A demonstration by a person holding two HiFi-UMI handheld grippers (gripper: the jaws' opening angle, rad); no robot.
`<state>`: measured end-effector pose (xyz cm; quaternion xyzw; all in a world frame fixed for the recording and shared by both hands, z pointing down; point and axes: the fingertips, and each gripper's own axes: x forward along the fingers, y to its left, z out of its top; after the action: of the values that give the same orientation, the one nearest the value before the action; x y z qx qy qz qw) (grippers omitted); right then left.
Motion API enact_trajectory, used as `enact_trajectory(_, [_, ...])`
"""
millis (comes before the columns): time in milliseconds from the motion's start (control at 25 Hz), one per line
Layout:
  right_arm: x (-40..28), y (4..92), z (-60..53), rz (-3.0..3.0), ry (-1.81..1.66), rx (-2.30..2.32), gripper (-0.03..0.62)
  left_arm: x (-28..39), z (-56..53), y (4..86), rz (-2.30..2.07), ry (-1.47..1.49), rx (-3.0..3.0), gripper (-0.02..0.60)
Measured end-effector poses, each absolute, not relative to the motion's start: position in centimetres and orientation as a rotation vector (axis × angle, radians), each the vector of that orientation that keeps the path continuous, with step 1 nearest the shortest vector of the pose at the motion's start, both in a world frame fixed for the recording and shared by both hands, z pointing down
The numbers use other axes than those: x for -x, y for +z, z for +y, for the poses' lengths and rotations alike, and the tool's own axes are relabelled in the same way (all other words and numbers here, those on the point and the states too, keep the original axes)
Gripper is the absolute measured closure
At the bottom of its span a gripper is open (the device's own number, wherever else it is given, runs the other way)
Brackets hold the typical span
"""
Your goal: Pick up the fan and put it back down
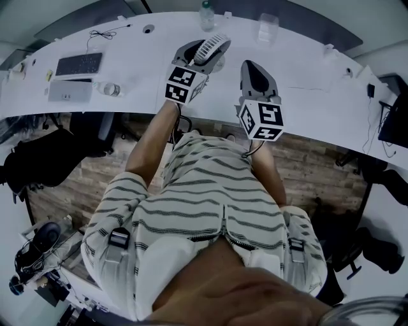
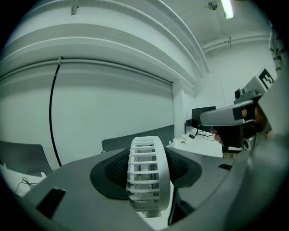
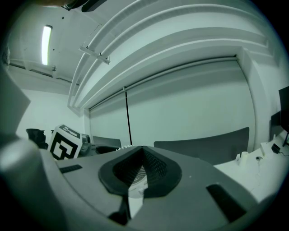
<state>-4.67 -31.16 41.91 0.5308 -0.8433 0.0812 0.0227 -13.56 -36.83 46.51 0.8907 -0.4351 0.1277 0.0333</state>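
Note:
A small white fan (image 1: 213, 44) with a slatted round cage sits edge-on between the jaws of my left gripper (image 1: 204, 56), over the white desk (image 1: 140, 60). In the left gripper view the fan's cage (image 2: 145, 173) fills the gap and both black pads press on its faces. Whether its foot touches the desk I cannot tell. My right gripper (image 1: 257, 70) hangs just right of it over the desk, its jaws closed tip to tip (image 3: 143, 151) with nothing held. It also shows at the right of the left gripper view (image 2: 228, 116).
On the desk stand a bottle (image 1: 206, 16) and a clear cup (image 1: 268, 27) at the back, a keyboard (image 1: 79, 63) and a white box (image 1: 70, 91) at the left. A cable (image 1: 315, 89) lies to the right. A dark chair (image 1: 38, 159) stands below the desk.

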Motion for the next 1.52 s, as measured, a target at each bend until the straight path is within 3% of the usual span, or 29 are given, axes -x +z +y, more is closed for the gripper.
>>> enact_trajectory(680, [3.1,42.2,-30.9,-2.564,0.256,-1.705,0.583,10.9,-37.5,52.7,-0.883,0.495,-3.026,0.356])
enact_trajectory(1520, [2.1,42.6,-30.4,-2.522,0.261,-1.727,0.583,9.3,-39.2,61.7,-0.449,0.81,-2.969,0.356])
